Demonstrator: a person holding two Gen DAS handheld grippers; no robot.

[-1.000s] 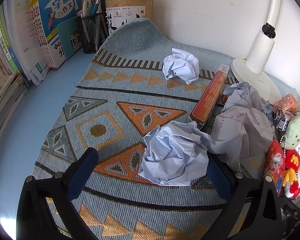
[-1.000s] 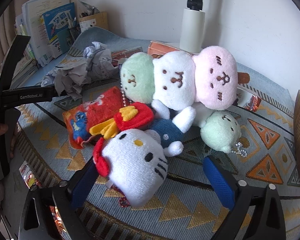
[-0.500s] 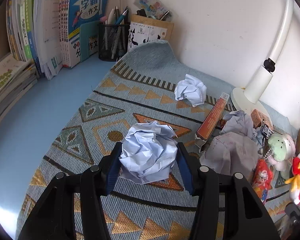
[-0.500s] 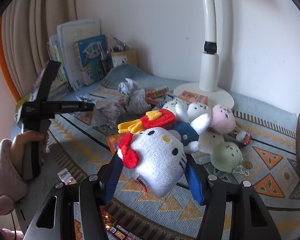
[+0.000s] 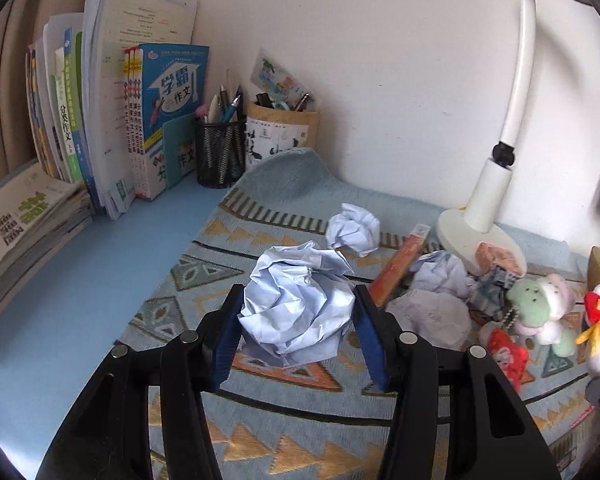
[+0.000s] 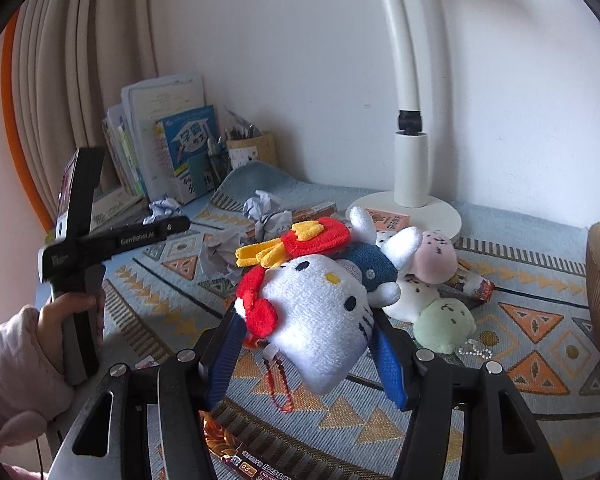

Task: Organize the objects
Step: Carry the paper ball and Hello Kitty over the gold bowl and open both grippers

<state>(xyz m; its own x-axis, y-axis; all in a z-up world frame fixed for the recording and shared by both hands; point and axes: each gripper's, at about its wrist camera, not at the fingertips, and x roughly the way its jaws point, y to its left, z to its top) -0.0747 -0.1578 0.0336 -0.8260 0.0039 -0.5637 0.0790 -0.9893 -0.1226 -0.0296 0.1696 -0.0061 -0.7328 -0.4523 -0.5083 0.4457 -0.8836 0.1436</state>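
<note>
Patterned cloth [image 5: 204,280] covers your cluttered desk. Your left gripper [image 5: 296,332] clamps a crumpled paper ball [image 5: 296,304] clear of the cloth, likely for disposal; your right gripper [image 6: 306,334] pinches the white cat plush [image 6: 320,312], lifted from the toy pile [image 6: 420,280].

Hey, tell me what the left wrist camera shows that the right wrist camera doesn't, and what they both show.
Only the left wrist view shows the left claw shut on a big crumpled paper ball, with the stacked books lying flat at the desk's left edge close up.

Only the right wrist view shows the right claw shut on the white cat plush, the person's hand, and a snack packet at the near edge.

Both show the white lamp, the upright books, the pen holders and the patterned mat.
</note>
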